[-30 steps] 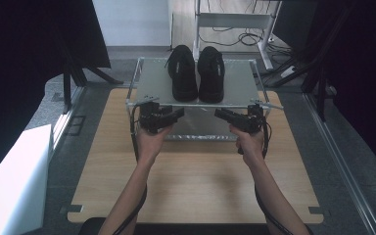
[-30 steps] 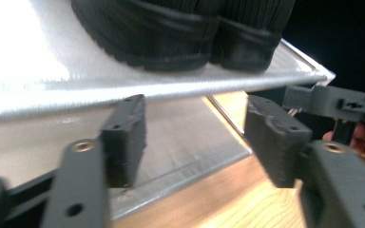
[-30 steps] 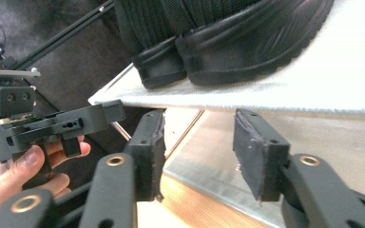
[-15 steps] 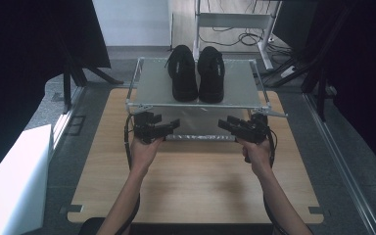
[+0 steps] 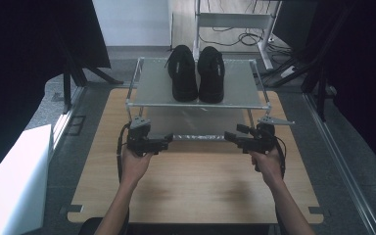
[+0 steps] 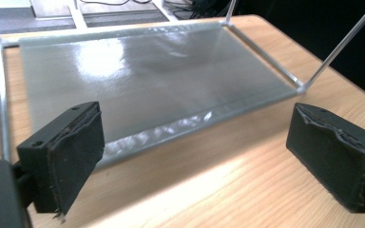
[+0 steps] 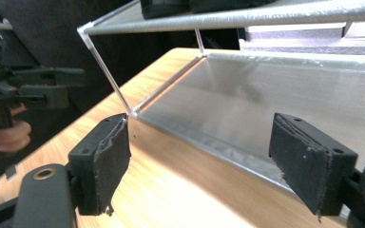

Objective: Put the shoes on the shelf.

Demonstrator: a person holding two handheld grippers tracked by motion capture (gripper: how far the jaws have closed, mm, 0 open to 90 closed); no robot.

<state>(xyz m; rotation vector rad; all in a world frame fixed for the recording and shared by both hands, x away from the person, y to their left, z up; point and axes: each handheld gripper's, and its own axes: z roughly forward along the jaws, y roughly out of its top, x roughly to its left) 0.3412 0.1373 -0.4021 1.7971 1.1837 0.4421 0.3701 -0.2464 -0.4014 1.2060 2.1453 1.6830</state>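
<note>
From the high view, the left gripper (image 5: pixel 168 141) and the right gripper (image 5: pixel 229 137) sit low over the wooden table (image 5: pixel 196 196), tips turned toward each other, just in front of a two-tier shoe rack (image 5: pixel 154 88). A pair of black shoes (image 5: pixel 197 72) stands side by side on the rack's upper shelf, beyond and above both tongs, with no jaw near it. The placing therefore looks done, and what seems left is only to draw the hands clear.

In the left gripper view the jaws have just been opening and stand wide, nothing between the pads (image 6: pixel 78 152). Ahead of them lies the rack's bare lower shelf (image 6: pixel 147 80) on the tabletop.

In the right gripper view the jaws have likewise just been opening and stand wide and empty. The lower shelf (image 7: pixel 304 109) lies ahead, the upper shelf's front edge (image 7: pixel 247 16) runs overhead with the shoe soles (image 7: pixel 190 5) on it, and the left gripper (image 7: pixel 66 85) shows far off to the left.
</note>
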